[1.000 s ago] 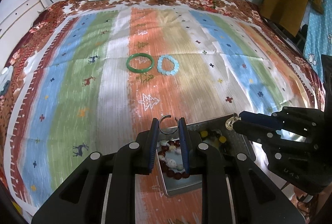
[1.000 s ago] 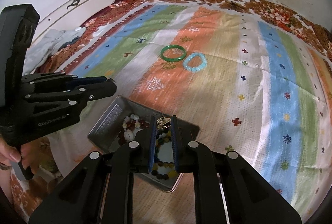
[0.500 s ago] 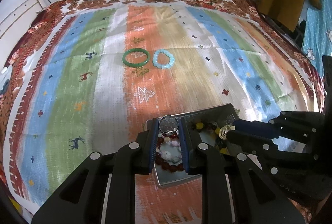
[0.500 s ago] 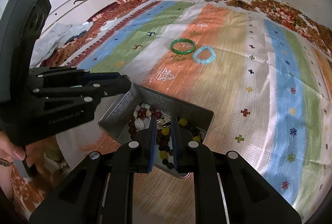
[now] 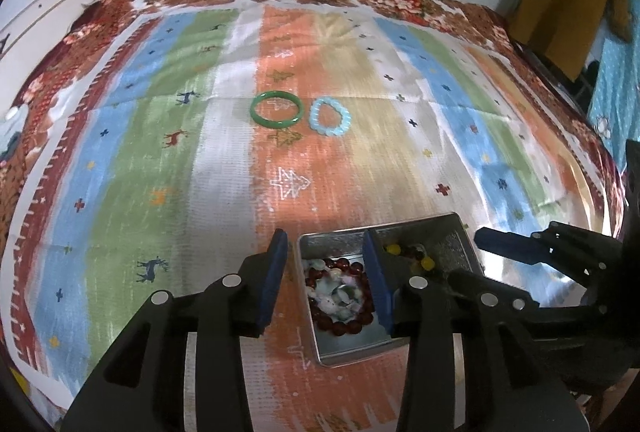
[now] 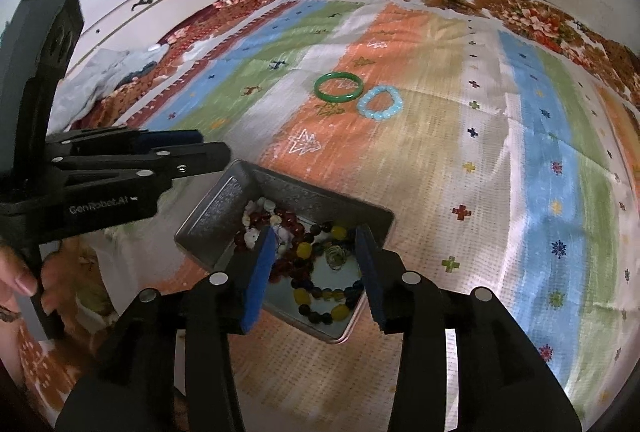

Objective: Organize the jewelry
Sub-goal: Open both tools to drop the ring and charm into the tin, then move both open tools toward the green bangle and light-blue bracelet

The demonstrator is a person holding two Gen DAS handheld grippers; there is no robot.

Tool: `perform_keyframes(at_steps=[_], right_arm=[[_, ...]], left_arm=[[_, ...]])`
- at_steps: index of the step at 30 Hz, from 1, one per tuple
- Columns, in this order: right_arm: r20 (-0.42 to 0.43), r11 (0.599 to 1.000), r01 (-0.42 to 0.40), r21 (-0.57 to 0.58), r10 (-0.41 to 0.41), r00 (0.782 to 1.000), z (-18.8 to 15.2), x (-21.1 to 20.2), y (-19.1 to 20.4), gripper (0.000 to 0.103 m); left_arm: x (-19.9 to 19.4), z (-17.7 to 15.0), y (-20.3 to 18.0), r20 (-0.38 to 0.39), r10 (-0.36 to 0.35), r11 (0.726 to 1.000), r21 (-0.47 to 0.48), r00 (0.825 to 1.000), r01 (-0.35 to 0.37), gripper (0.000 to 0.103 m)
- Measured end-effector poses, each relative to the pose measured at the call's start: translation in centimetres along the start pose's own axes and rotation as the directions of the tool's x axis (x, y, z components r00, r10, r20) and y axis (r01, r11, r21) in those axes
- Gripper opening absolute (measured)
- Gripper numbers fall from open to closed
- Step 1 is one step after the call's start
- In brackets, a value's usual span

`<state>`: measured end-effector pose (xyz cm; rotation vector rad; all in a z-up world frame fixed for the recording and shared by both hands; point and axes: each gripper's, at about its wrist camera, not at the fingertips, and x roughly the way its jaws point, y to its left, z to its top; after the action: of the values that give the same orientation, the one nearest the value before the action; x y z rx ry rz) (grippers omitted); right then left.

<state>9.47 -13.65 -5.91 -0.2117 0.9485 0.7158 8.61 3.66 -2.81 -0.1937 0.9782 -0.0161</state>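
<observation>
- The left gripper (image 5: 326, 280) is hanging above the left half of the metal tin (image 5: 456, 222), near the front edge of the striped cloth (image 5: 140, 160) covering the bed; its jaws are opening, standing partly apart, with nothing pinched between them.
- Lying directly under that gap is the dark red bead bracelet (image 5: 340, 296) with pale stones and a small round silvery piece inside its loop, probably because the gripper is letting pieces fall into the tin.
- The right gripper (image 6: 316, 272) is hovering over the tin's right half, its jaws also opening to a partial gap and gripping nothing; a small wiry gold piece (image 6: 336, 256) and the yellow and dark bead bracelet (image 6: 320, 298) are lying on the tin floor below it.
- The tin seems to be serving as the collecting place, so both grippers are meeting over it.
- The green bangle (image 5: 276, 109) and the light blue bead bracelet (image 5: 330, 116) are lying just beside each other near the middle of the cloth, well apart from the tin, apparently waiting to be gathered.
- White lettering on the left gripper's body, seen from the right wrist, is reading "GenRobot.AI" (image 6: 102, 209).
</observation>
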Motion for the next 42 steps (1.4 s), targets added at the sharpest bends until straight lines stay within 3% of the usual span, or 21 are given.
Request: perform_keyframes(at_steps=[11, 16, 21, 27, 42], right_arm=[[0.024, 0.999, 0.038, 0.030, -0.038, 0.999, 0.5, 0.0, -1.6, 0.047], [0.040, 0.997, 0.070, 0.046, -0.071, 0.997, 1.1, 0.0, -2.4, 0.052], [0.057, 0.994, 0.084, 0.072, -0.088, 0.994, 1.8, 0.1, -3.3, 0.059], [0.070, 0.992, 0.082, 0.098, -0.089, 0.994, 2.9, 0.4, -4.2, 0.064], [0.042, 0.989, 0.092, 0.114, -0.097, 0.994, 6.3, 3.3, -5.9, 0.064]], left_arm=[[0.0, 0.3, 1.0, 0.016, 0.041, 0.999, -0.031, 0.999, -0.040, 0.052], [0.1, 0.6, 1.1, 0.038, 0.091, 0.996, -0.019, 0.995, -0.091, 0.068], [0.5, 1.2, 1.5, 0.047, 0.105, 0.994, -0.021, 0.993, -0.104, 0.076], [1.3, 2.5, 2.1, 0.055, 0.120, 0.993, -0.026, 0.991, -0.119, 0.077], [4.3, 6.5, 3.5, 0.036, 0.137, 0.990, -0.032, 0.990, -0.136, 0.077]])
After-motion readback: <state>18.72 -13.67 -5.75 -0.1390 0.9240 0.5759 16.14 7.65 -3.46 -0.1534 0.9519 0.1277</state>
